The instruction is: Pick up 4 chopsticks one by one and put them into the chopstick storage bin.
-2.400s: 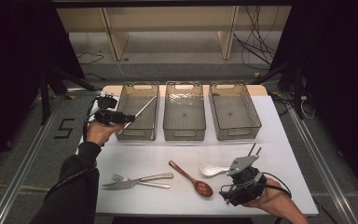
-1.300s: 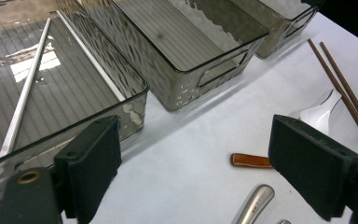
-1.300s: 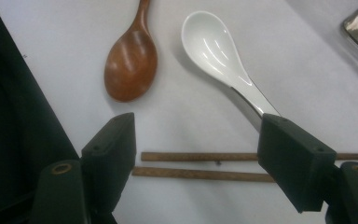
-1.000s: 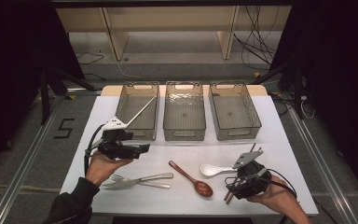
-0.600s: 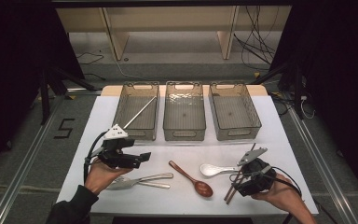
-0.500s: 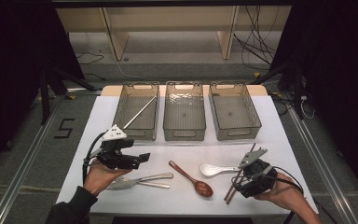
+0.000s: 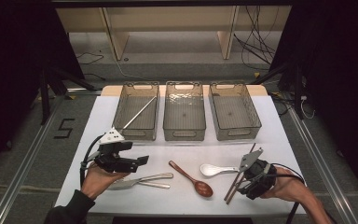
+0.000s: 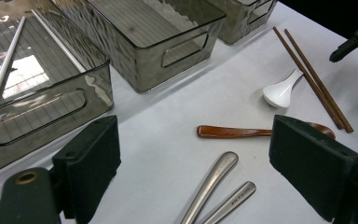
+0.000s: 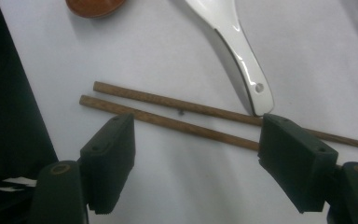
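Note:
Two metal utensils (image 7: 142,179) lie at the front left; their handles (image 8: 212,182) reach up between my left gripper's jaws. My left gripper (image 7: 140,161) (image 8: 196,163) hovers open just above them. A brown wooden spoon (image 7: 191,177) (image 8: 235,132) lies mid-table, with a white ceramic spoon (image 7: 214,169) (image 9: 240,51) to its right. A pair of brown chopsticks (image 7: 230,191) (image 9: 177,114) lies at the front right. My right gripper (image 7: 242,179) (image 9: 198,158) is open right over the chopsticks, one jaw on each side along their length.
Three clear bins stand in a row at the back: left (image 7: 135,133), middle (image 7: 184,134), right (image 7: 237,134). A pale thin stick (image 7: 140,112) (image 8: 2,70) leans in the left bin. The table's front edge is close behind both hands.
My left gripper has come back from the left bin, where the pale stick now lies, down to the metal utensils. My right gripper has edged slightly over the chopsticks.

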`<control>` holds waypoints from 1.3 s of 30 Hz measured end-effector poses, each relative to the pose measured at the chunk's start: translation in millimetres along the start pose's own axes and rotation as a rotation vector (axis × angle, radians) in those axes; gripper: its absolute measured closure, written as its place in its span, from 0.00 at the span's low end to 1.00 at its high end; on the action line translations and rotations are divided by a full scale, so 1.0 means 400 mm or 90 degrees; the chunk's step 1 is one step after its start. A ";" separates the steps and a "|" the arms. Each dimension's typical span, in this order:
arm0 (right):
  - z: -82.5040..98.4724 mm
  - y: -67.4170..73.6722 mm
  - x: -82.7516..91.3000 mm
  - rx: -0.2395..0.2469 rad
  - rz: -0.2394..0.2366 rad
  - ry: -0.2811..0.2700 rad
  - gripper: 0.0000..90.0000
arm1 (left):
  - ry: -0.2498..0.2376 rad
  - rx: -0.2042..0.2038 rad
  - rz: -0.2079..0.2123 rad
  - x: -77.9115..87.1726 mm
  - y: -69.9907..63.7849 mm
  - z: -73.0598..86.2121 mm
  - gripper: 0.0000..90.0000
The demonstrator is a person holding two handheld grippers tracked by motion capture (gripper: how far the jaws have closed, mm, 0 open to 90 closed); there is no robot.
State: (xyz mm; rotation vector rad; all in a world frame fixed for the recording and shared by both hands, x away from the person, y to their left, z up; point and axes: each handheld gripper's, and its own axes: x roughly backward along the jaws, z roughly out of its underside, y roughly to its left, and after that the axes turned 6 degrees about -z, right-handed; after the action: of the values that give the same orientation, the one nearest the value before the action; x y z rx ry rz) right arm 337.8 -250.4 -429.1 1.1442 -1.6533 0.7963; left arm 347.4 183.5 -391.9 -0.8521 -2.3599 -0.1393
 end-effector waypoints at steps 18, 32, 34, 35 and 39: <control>-0.010 -0.026 -0.038 0.065 -0.030 0.049 0.37 | 0.003 0.002 0.002 0.001 0.002 0.006 0.17; -0.012 -0.050 -0.058 0.058 -0.048 0.070 0.38 | -0.002 -0.002 0.003 0.002 0.000 0.005 0.17; -0.010 -0.056 -0.064 0.072 -0.046 0.068 0.39 | -0.004 -0.003 0.002 0.002 0.000 0.006 0.17; -0.012 -0.056 -0.064 0.061 -0.049 0.076 0.39 | -0.004 -0.004 0.003 0.003 0.000 0.006 0.17; -0.009 -0.063 -0.070 0.058 -0.051 0.083 0.39 | -0.007 -0.003 0.004 0.005 0.000 0.005 0.17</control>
State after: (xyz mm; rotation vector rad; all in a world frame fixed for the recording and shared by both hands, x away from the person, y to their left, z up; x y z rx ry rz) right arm 366.0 -246.8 -454.2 1.1885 -1.4686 0.8830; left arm 345.3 185.1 -392.4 -0.8650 -2.3672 -0.1381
